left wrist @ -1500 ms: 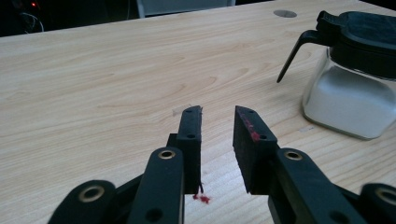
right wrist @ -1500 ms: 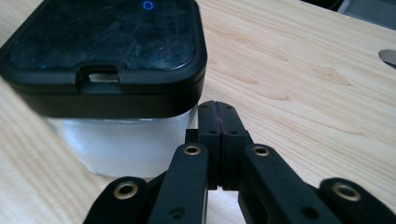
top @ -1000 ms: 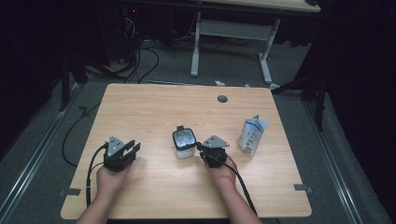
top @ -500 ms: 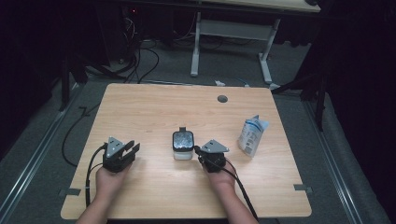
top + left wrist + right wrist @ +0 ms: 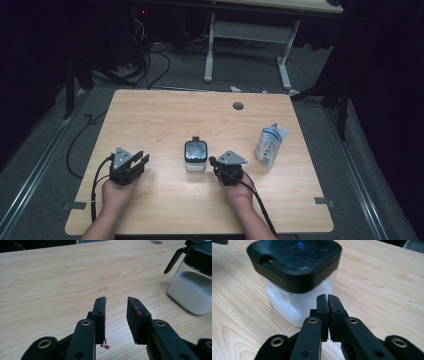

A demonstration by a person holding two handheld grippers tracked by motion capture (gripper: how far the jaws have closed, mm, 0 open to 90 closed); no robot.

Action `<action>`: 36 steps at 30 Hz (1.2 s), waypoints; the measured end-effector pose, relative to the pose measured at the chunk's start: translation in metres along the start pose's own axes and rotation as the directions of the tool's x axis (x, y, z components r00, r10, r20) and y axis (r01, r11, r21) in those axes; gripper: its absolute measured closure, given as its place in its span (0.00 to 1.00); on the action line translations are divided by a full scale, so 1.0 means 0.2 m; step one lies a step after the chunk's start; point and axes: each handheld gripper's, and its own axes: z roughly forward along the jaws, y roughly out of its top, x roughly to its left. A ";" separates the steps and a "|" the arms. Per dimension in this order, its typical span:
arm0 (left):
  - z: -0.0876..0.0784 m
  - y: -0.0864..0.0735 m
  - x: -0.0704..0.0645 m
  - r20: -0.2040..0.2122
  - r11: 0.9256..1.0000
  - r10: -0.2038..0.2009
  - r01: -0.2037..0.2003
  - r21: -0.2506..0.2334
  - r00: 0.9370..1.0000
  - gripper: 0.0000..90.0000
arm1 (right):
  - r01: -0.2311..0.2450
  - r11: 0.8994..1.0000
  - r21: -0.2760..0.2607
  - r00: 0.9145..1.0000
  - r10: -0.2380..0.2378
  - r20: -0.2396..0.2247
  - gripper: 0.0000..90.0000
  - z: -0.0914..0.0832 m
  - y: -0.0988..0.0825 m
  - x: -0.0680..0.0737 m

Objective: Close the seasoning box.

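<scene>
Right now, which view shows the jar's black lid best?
The right gripper view: the jar sits close, its lid seen across the top with a notch at one edge, though slightly blurred. The high view shows the lid from above, small. The left gripper view catches one lid corner and a handle at the frame edge.

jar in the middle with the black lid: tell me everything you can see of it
The jar is squarish with rounded corners: a clear, glass-like body with white contents and a black, plastic-looking lid with a notch at one edge and a dark handle-like piece on one side. It stands upright, lid on, on the wooden table, near the middle. The right gripper points at its side from close by, jaws together on nothing; contact cannot be told.
</scene>
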 end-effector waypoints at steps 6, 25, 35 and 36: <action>-0.02 -0.01 0.01 -0.002 1.000 0.006 -0.006 0.009 1.000 0.73 | -0.025 1.000 0.008 0.999 0.025 0.024 0.87 -0.06 -0.05 -0.06; -0.17 -0.07 0.06 -0.049 0.998 0.052 -0.050 0.038 0.997 0.55 | -0.100 0.994 -0.051 0.977 0.108 0.184 0.67 -0.45 -0.28 -0.30; -0.22 -0.09 0.10 -0.074 0.999 0.040 -0.037 0.040 0.996 0.53 | -0.140 0.989 -0.051 0.960 0.148 0.239 0.64 -0.61 -0.40 -0.39; -0.23 -0.09 0.10 -0.074 0.999 0.036 -0.033 0.041 0.997 0.53 | -0.145 0.988 -0.050 0.958 0.152 0.243 0.64 -0.62 -0.41 -0.40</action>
